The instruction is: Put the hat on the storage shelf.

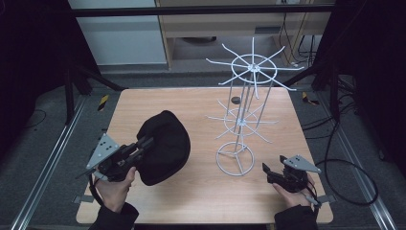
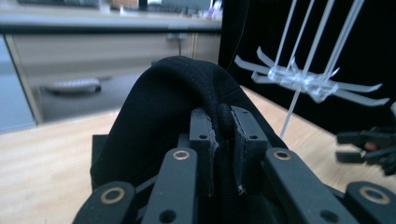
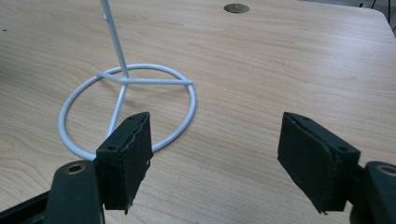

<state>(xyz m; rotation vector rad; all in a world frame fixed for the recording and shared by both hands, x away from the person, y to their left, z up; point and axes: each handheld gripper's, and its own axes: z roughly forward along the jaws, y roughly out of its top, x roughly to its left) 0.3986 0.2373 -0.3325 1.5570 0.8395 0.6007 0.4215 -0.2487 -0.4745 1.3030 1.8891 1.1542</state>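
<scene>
Two grippers at the near edge of one wooden table (image 1: pixel 201 191). Left gripper (image 1: pixel 143 143), jaws clamped on the rolled rim of one black cap (image 1: pixel 165 143), cap resting on the table's left half, just left of the rack's base. Right gripper (image 1: pixel 266 168), near the right corner, jaws spread wide with nothing between, just right of the base ring. One white wire rack (image 1: pixel 242 120) standing upright mid-table: one ring base, two tiers of radiating hooks. Farther back, one small dark round disc (image 1: pixel 235 100) set in the tabletop. No legible writing or brand anywhere.
</scene>
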